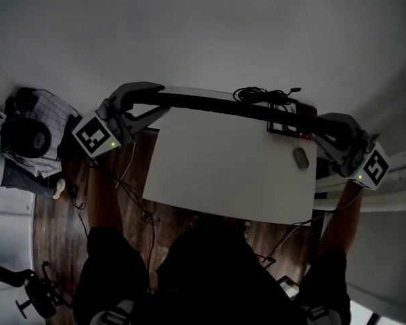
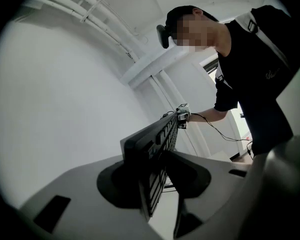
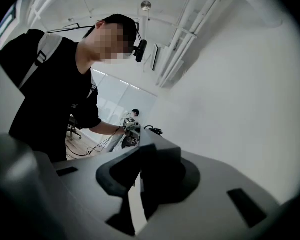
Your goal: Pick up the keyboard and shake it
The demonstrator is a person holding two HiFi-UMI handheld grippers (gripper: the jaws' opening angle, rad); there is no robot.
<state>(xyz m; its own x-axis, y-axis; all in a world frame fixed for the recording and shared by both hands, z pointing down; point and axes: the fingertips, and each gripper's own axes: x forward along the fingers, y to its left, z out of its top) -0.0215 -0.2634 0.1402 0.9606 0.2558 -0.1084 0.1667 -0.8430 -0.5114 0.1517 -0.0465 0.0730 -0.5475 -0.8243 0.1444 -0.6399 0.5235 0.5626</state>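
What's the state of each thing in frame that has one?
keyboard: lifted, turned on edge, clamped at both ends.
left gripper: shut on the keyboard's end.
right gripper: shut on the keyboard's other end.
mouse: lying on the white table, untouched.
cable: loosely bunched at the table's far edge.

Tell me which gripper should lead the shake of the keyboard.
Left, narrowly. Each gripper is shut on one end of the keyboard, but the left gripper is past the edge of the table over floor, while the right gripper has the coiled cable and the mouse close by.
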